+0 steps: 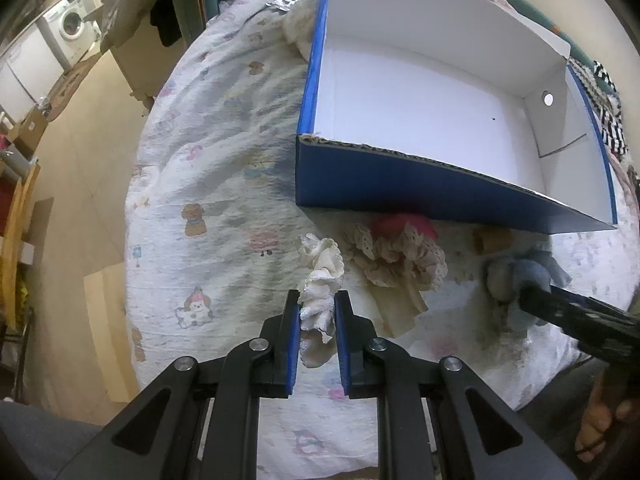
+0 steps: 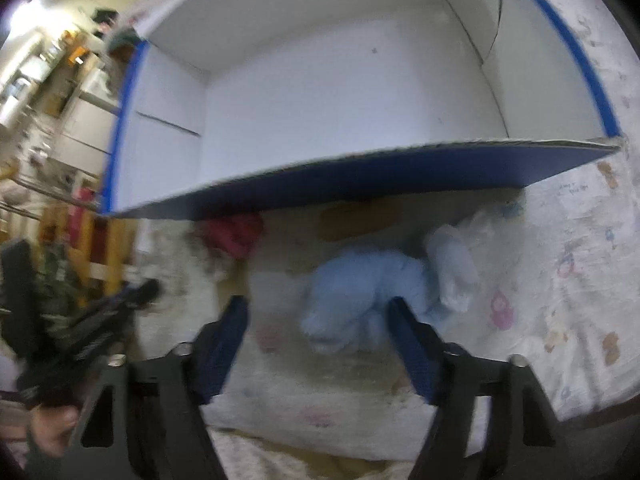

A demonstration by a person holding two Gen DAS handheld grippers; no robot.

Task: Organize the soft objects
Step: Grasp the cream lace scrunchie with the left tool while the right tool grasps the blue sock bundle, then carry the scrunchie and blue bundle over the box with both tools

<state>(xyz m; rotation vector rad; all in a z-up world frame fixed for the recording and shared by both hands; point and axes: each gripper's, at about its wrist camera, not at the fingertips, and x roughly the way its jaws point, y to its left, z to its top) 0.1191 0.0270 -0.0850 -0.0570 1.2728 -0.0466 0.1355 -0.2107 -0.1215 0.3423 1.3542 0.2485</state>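
Your left gripper (image 1: pixel 317 306) has its jaws pinching the white frilly scrunchie (image 1: pixel 320 276), which rests on the printed bedsheet (image 1: pixel 224 184) just in front of the blue box (image 1: pixel 400 184). Your right gripper (image 2: pixel 316 312) has its jaws spread wide, with the light blue soft item (image 2: pixel 356 292) between them but not gripped. A lace scrunchie (image 1: pixel 396 256) lies between both, near the box's front wall.

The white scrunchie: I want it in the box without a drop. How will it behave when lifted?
The white scrunchie looks floppy: its ruffles already bulge out past the left claw. It is probably very light, being thin gathered fabric. The loose end may dangle and could snag the box wall.
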